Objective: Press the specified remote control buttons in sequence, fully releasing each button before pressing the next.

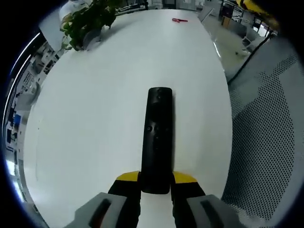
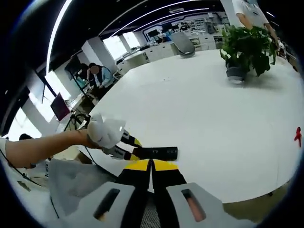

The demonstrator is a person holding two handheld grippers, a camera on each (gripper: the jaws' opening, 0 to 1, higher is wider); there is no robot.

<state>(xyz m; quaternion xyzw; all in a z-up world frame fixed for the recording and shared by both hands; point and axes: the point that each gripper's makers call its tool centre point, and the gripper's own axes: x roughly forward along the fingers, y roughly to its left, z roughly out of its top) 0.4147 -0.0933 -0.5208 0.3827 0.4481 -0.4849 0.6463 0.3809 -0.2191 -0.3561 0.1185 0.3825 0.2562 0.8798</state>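
white table point(image 1: 104, 118) carrying a potted plant point(image 1: 88, 21) at its far end and a small red item point(image 1: 179, 20); black remote point(image 1: 158, 137) lying lengthwise near the edge, left gripper point(image 1: 156, 187) clamping its near end; right gripper point(image 2: 150, 173) hovering, jaws pressed together, holding nothing.

The left gripper point(image 1: 156, 190) has black jaws capped with yellow at the tips, set on pale grey bodies, each with a dark slot; the slot left of the jaws shows a reddish mark. The right gripper point(image 2: 151, 172) is built alike: yellow-tipped black jaws and grey housings with dark slots. Beyond its jaws, the person's hand point(image 2: 105, 132) wears a white glove, and the forearm behind it is unsleeved.
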